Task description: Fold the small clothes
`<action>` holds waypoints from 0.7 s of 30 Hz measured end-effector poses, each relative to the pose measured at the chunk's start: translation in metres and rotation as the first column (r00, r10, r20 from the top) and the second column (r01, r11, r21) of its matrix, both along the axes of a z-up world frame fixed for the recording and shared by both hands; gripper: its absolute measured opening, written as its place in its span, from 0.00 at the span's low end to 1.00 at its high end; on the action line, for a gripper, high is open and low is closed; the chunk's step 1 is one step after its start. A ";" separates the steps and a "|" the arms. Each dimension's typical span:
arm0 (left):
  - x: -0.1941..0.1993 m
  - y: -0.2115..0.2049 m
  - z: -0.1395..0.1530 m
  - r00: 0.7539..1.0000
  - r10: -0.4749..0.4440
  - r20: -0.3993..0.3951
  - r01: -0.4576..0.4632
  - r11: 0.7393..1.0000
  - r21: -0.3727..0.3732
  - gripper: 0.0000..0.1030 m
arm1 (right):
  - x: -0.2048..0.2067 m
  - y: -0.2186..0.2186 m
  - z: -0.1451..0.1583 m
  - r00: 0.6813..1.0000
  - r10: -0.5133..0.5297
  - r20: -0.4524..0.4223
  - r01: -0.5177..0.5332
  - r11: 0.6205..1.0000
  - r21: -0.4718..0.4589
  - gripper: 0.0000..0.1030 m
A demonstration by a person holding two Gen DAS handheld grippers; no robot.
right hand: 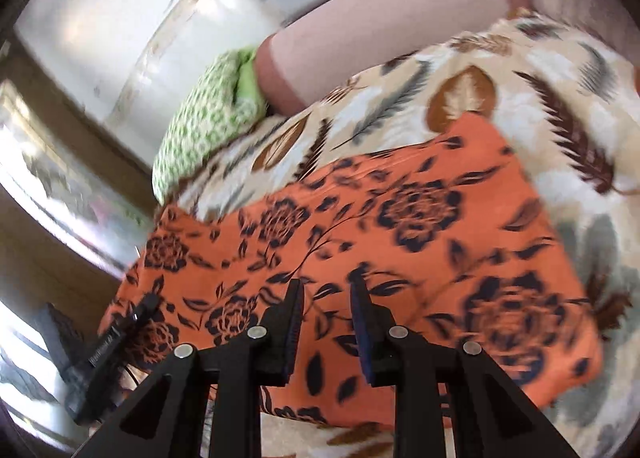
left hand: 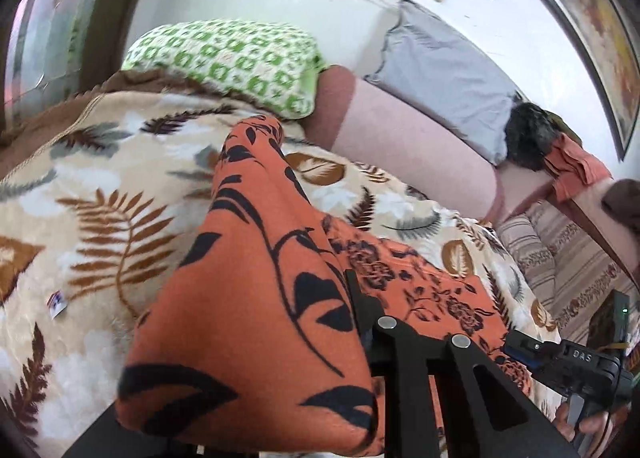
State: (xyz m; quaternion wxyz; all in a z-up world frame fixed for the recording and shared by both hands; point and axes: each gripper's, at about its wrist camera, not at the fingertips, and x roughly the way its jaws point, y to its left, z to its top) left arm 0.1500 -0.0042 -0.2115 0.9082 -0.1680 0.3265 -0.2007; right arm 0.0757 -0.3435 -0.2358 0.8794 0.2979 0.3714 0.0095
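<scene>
One orange black-flowered cloth garment (right hand: 360, 226), two black hand-held grippers.
Left gripper (left hand: 352, 322) clenches its raised fold; right gripper (right hand: 326, 298) hovers above it, jaws parted.

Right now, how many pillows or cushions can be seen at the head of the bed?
2: a green-and-white patterned pillow on the leaf-print blanket at left, and a grey pillow leaning on the wall at right. Others may be hidden.

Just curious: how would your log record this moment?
left gripper: lifting orange black-flowered cloth | right gripper: open, above cloth | leaf-print blanket underneath
</scene>
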 end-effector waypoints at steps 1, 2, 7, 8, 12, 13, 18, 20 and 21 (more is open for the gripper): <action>-0.001 -0.004 0.004 1.000 -0.009 0.006 0.009 1.000 0.001 0.19 | -0.003 -0.009 -0.001 1.000 -0.018 0.000 0.018 1.000 0.022 0.27; -0.002 -0.007 0.007 1.000 -0.016 0.010 0.016 1.000 0.002 0.19 | -0.006 -0.017 -0.002 0.999 -0.034 0.002 0.034 0.999 0.037 0.27; -0.007 -0.029 0.024 0.998 -0.054 0.026 0.054 0.998 0.028 0.19 | -0.009 -0.038 -0.006 0.999 -0.041 0.006 0.040 0.993 0.110 0.28; -0.008 -0.035 0.027 0.998 -0.064 0.027 0.063 0.997 0.033 0.19 | -0.011 -0.042 -0.008 0.999 -0.045 0.010 0.043 0.990 0.134 0.28; -0.013 -0.062 0.040 0.994 -0.107 0.032 0.106 0.993 0.046 0.19 | -0.011 -0.056 -0.010 0.998 -0.064 0.028 0.058 0.980 0.191 0.28; -0.015 -0.073 0.043 0.992 -0.123 0.031 0.121 0.991 0.055 0.19 | -0.012 -0.061 -0.010 0.997 -0.068 0.032 0.060 0.978 0.201 0.28; -0.021 -0.135 0.045 0.978 -0.208 0.014 0.206 0.975 0.087 0.19 | -0.017 -0.092 -0.009 0.992 -0.116 0.053 0.097 0.957 0.272 0.28; -0.023 -0.168 0.034 0.968 -0.252 -0.002 0.251 0.962 0.107 0.19 | -0.021 -0.106 -0.008 0.988 -0.140 0.062 0.116 0.949 0.293 0.28; -0.023 -0.181 0.028 0.963 -0.270 -0.010 0.269 0.956 0.113 0.20 | -0.023 -0.112 -0.008 0.987 -0.150 0.063 0.125 0.945 0.302 0.28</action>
